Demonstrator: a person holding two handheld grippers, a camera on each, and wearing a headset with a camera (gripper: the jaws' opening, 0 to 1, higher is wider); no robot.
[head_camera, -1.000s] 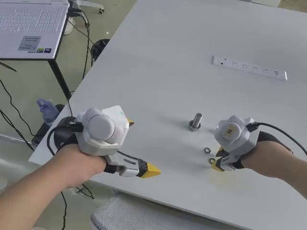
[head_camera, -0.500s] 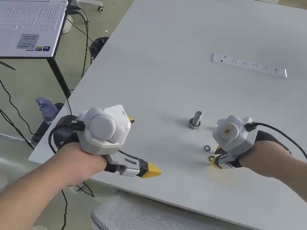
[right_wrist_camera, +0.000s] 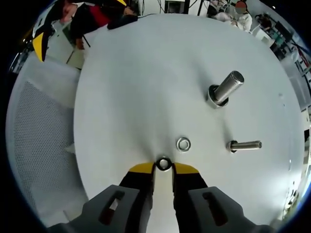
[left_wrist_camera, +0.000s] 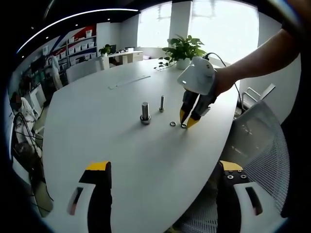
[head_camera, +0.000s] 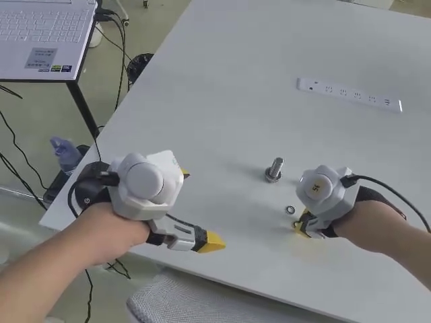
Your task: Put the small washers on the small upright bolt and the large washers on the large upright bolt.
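Head view looks steeply down from the worktop's [head_camera: 222, 81] near edge; left gripper view low, farther, facing across; right gripper view close, downward; all share the large bolt [head_camera: 275, 169].

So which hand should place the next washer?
Right. The right gripper holds its jaws tight around a washer, close to the large bolt and small bolt. The left gripper hangs open at the table edge, farther off.

Stretching wide as a white table [head_camera: 222, 81], carrying a large bolt [right_wrist_camera: 224, 90] standing upright, bearing a small bolt [right_wrist_camera: 245, 144] upright just beside it, holding a washer [right_wrist_camera: 183, 143] lying flat near both, supporting a second washer [right_wrist_camera: 164, 163] close by, carrying a white power strip [head_camera: 350, 95] lying well apart.
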